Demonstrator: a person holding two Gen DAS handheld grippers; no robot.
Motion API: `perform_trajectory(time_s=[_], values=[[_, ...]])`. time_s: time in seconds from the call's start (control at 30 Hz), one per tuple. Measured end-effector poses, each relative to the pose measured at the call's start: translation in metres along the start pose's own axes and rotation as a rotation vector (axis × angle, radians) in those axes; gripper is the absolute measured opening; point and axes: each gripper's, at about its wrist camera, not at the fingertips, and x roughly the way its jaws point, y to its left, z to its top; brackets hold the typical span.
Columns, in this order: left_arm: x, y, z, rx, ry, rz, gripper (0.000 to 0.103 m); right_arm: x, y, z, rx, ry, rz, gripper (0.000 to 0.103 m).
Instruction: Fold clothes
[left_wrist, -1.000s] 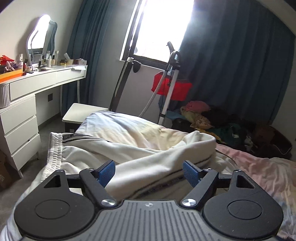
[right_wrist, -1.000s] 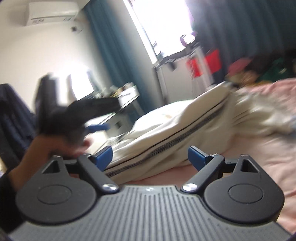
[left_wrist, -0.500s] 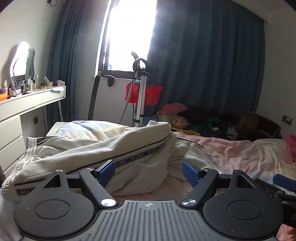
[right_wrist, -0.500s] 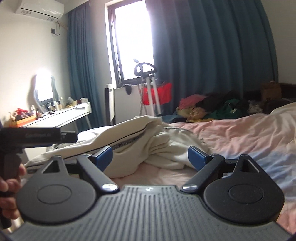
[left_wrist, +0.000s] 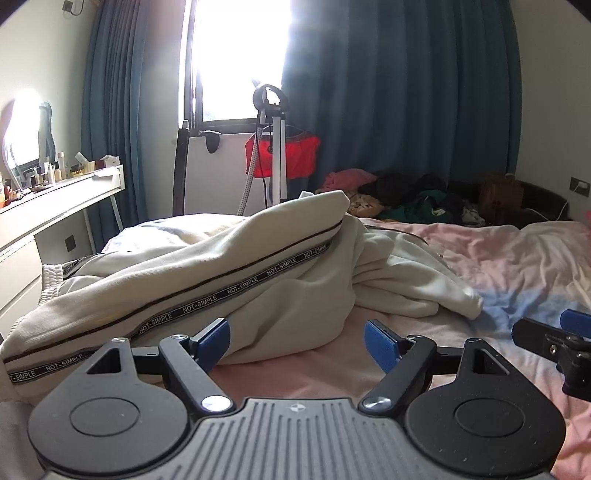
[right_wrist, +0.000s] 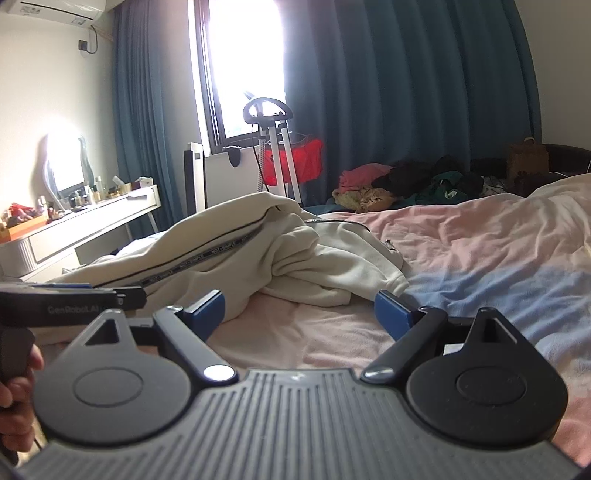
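The cream trousers (left_wrist: 207, 273) are left heaped on the bed (left_wrist: 517, 258) at 11 o'clock, unfolded. Both the left gripper (left_wrist: 297, 338) and right gripper (right_wrist: 299, 310) are held low before them, jaws wide and empty, apparently so that an edge can be taken

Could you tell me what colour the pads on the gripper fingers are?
Blue pads, clearest in the left wrist view.

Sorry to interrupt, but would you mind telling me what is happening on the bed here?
A person holding two handheld grippers is about to fold clothes. A cream pair of track pants with a NOT-SIMPLE side stripe lies rumpled on the pink bedsheet. The left gripper and right gripper are both open, hovering low in front of the garment, and neither holds any fabric. No fold is visible.
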Motion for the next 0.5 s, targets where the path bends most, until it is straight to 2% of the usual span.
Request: perform_trajectory(time_s=[0.3,0.4,0.5], values=[[-0.005,-0.002,-0.003,0.011,-0.027,0.002,0.081,-0.02,-0.005,0.015,0.022,-0.018,0.001,0.09],[-0.001,-0.005,-0.008,0.028,-0.028,0.017,0.082,-0.035,-0.011,0.035,0.002,0.032,0.011,0.089],[0.012,-0.014,-0.014,0.114,-0.004,0.024,0.083,-0.056,-0.02,0.059,-0.027,0.052,0.002,0.089]])
